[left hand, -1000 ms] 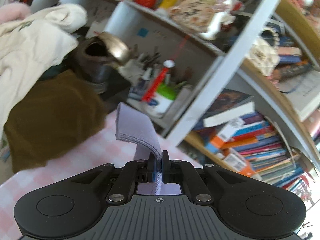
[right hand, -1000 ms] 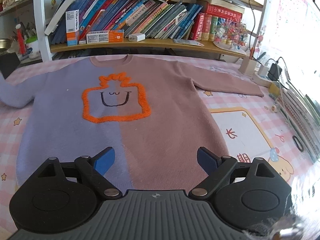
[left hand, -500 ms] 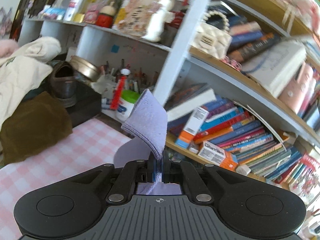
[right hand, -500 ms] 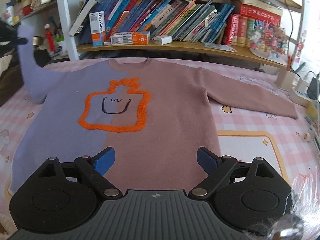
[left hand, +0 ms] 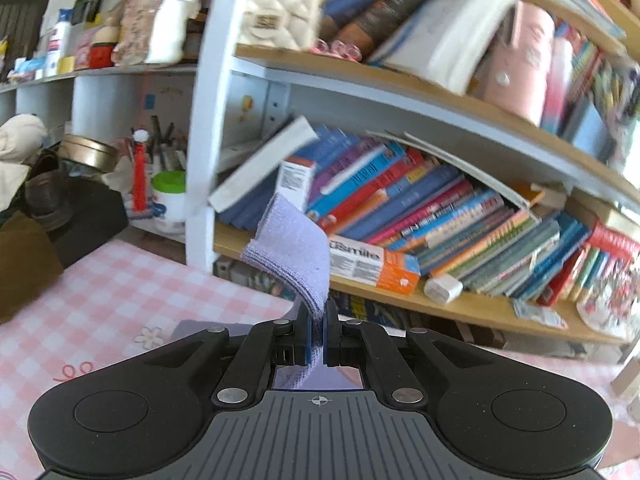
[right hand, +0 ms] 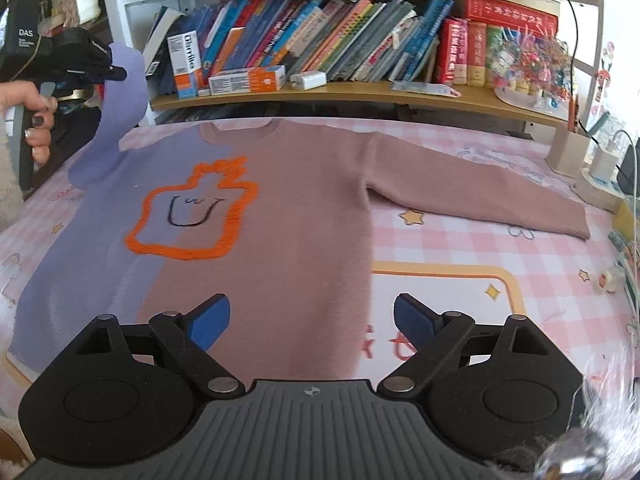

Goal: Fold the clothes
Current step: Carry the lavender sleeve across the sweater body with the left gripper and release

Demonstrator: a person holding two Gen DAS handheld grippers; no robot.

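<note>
1. Sweater sleeve of soft lilac knit (left hand: 298,254), seen from the left wrist: the left gripper (left hand: 317,334) is clamped shut on its cuff, which stands upright before the bookshelf (left hand: 400,92), seemingly lifted for folding inward.
2. Right wrist view: two-tone lilac-and-mauve sweater (right hand: 280,216) lies flat on the pink checked tablecloth (right hand: 460,248), neckline toward the shelf, mauve sleeve (right hand: 480,196) stretched sideways; the right gripper (right hand: 312,320) hovers wide open, empty, above the hem.

Surface: pink-and-white checked cloth (right hand: 460,248) with star and cartoon prints, filling the lower frame. Sweater (right hand: 280,220), half lilac, half dusty pink, lies flat at centre, its pink sleeve (right hand: 480,196) stretched flat toward right. Power strip (right hand: 596,192) at right edge.
</note>
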